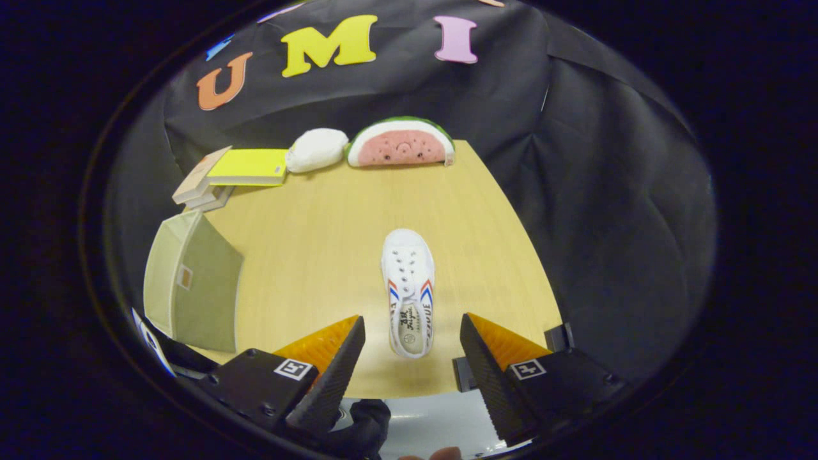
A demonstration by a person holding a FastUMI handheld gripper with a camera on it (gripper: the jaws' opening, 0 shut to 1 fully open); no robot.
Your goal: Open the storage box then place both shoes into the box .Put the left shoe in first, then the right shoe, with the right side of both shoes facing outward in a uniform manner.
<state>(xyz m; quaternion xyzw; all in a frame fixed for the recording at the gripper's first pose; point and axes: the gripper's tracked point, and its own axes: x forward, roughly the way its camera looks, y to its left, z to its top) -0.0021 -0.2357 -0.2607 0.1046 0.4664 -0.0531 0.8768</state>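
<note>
A single white sneaker (409, 291) with red and blue side stripes lies on the wooden table (319, 243), toe pointing away and heel toward me. Its heel end sits between my fingertips, below them on the table. My gripper (412, 335) is open, hovering above the table's near edge, with nothing held. The pale green fabric storage box (192, 281) stands to the left of the fingers at the table's left side; its lid state cannot be told from here.
At the table's far end lie a watermelon-slice cushion (401, 144), a white plush lump (316, 150) and a stack of books with a yellow one (249, 167) on top. Dark cloth walls surround the table. Floor shows beneath the near edge.
</note>
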